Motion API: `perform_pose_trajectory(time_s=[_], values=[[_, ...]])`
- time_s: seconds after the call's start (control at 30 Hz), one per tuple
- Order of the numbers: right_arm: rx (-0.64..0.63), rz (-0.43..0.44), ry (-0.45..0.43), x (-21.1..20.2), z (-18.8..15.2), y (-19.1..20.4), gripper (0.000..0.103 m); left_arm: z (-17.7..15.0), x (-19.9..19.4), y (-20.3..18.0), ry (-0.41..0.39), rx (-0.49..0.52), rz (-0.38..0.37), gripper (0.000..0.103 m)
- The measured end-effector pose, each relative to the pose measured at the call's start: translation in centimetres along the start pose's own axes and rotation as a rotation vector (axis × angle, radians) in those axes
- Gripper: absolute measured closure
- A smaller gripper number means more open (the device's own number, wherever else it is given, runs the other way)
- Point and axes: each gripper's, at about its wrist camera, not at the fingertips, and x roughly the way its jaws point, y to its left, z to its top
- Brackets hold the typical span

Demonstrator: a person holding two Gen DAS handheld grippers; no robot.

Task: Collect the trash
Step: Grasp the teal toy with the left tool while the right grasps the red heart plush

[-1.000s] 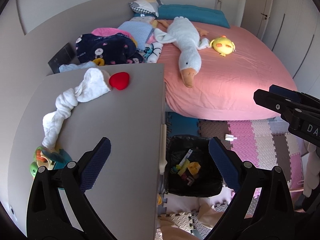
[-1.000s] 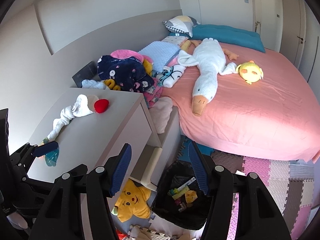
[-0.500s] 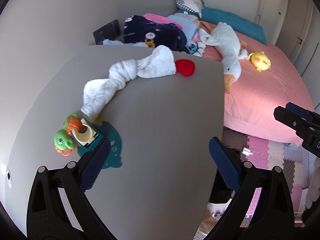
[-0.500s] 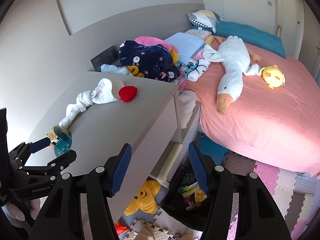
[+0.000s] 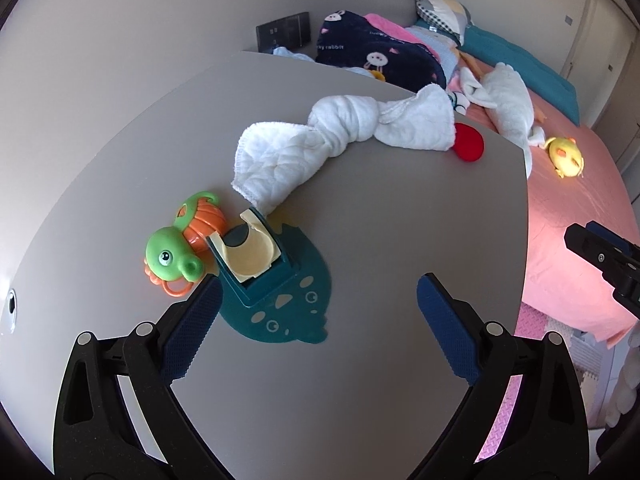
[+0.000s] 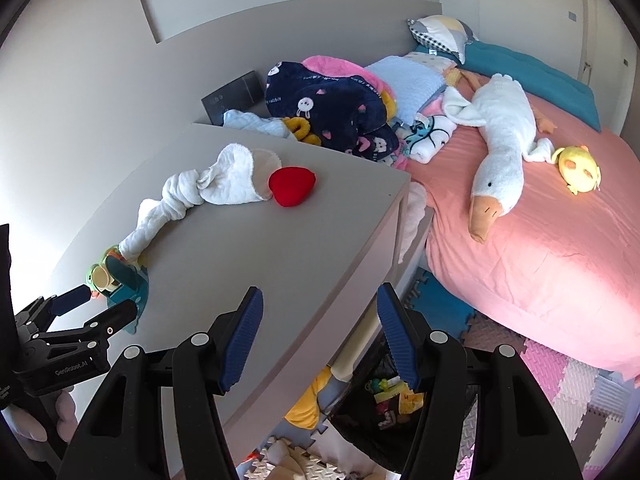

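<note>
A teal fish-shaped stand with a cream holder lies on the grey dresser top, beside a green and orange toy. My left gripper is open and empty just in front of the stand; it also shows in the right wrist view. My right gripper is open and empty above the dresser's front corner. A black trash bag with several bits of litter stands on the floor below it. A twisted white cloth and a red heart cushion lie farther back on the dresser.
A pink bed with a white goose plush and a yellow plush lies to the right. Blankets and pillows pile up behind the dresser. A yellow star plush and foam mats cover the floor.
My left gripper has swung left from the trash bag to over the dresser and closed in on the teal stand and green toy. My right gripper has moved nearer the dresser.
</note>
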Motion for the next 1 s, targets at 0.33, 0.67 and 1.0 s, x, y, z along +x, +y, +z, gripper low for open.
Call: perform_pose_trajectory(time_s=[0.33, 0.67, 1.0], values=[[-0.011, -0.003, 0.015, 2.6, 2.0, 0.7, 0.043, 1.4, 2.9, 1.7, 0.041, -0.058, 0.008, 0.025], [-0.029, -0.011, 0.039, 5.9, 4.2, 1.5, 0.043, 2.6, 4.4, 3.4, 0.038, -0.083, 0.018, 0.051], [-0.048, -0.013, 0.046, 8.5, 6.1, 2.3, 0.043, 2.2, 3.6, 4.7, 0.015, -0.087, -0.021, 0.065]])
